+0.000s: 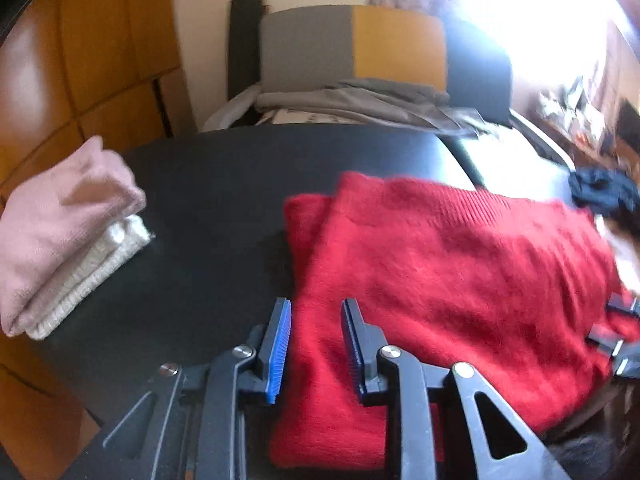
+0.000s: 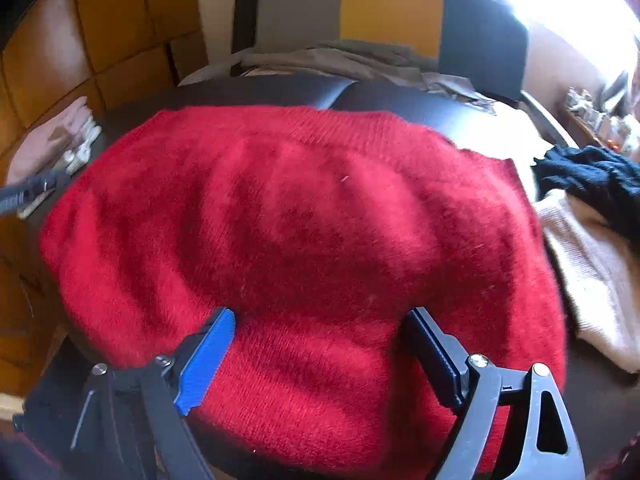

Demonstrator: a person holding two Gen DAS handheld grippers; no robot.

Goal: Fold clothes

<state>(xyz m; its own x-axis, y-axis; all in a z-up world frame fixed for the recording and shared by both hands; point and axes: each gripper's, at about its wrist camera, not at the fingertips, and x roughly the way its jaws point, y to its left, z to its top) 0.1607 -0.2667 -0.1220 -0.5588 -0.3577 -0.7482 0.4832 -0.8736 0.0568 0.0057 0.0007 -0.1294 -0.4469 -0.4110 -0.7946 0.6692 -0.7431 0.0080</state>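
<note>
The red sweater (image 2: 304,240) lies folded into a thick block on the dark table (image 1: 208,184), near the front edge, with its near part overhanging towards the camera in the right wrist view. The right hand-held gripper (image 2: 320,344) stands wide open over the near part of the sweater, with wool showing between the jaws and nothing gripped. The left hand-held gripper (image 1: 316,344) is partly open over the sweater's left near corner; its blue pads (image 1: 280,344) do not appear to pinch the fabric, so it holds nothing as far as I can tell.

What could go wrong: the fluffy block looks springy and may loosen or slide off the near edge if it is nudged there. A jaw closing low could catch only the top layer and peel the fold open. Moving the block left could knock it against the folded pink and cream stack (image 1: 68,240) by the left edge.

The left wrist view shows that stack clearly, with bare table between it and the sweater, and the layered left end of the fold. The right wrist view shows the sweater's whole top, and to its right a cream garment (image 2: 592,280) with a dark garment (image 2: 592,176) beyond it, barely visible in the other view
</note>
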